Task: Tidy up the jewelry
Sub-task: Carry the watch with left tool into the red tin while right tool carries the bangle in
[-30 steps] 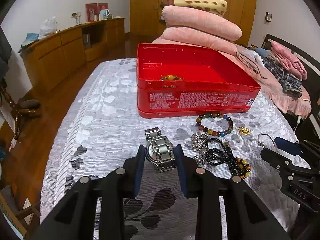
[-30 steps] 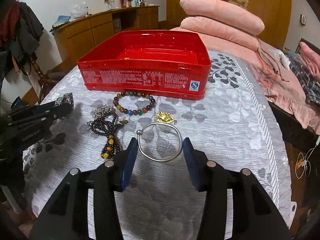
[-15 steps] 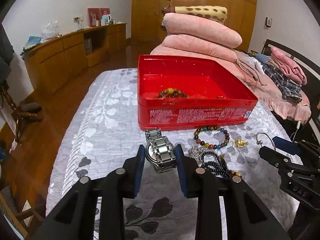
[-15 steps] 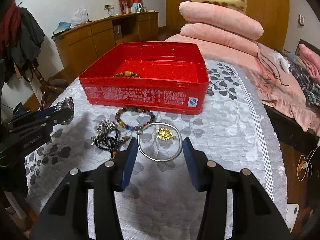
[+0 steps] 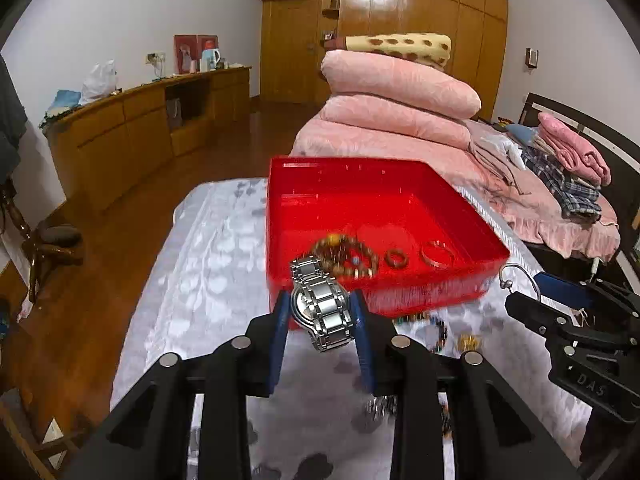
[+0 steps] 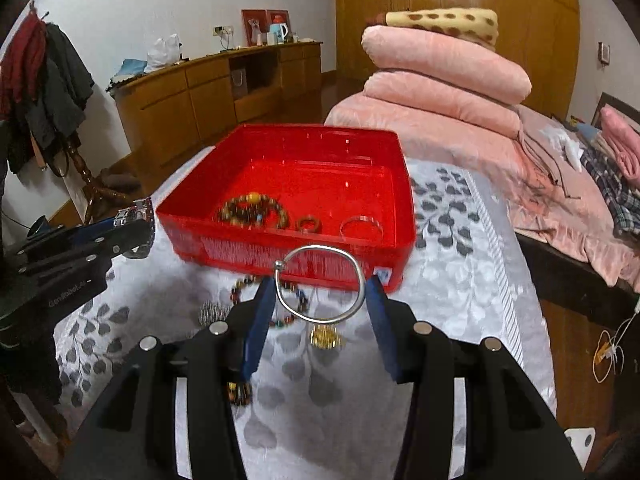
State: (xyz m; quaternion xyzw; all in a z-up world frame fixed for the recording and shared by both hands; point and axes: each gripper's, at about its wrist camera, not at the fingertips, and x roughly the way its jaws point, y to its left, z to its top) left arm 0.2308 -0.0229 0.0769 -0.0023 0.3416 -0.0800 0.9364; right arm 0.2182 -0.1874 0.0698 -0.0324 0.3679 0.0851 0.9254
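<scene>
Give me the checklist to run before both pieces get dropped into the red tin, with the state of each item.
1. Left gripper clamped on the silver watch: ok, watch sits between the blue pads, lifted off the cloth.
2. Right gripper clamped on the silver bangle: ok, held at both sides.
3. Red tin open: ok, no lid on it.
4. Free floor inside the tin: ok, the beaded bracelet, brown ring and clear bangle lie along the near wall only.
5. Watch past the tin's near rim: cannot tell.
6. Bangle past the near rim: not ok, it hangs in front of the wall.
</scene>
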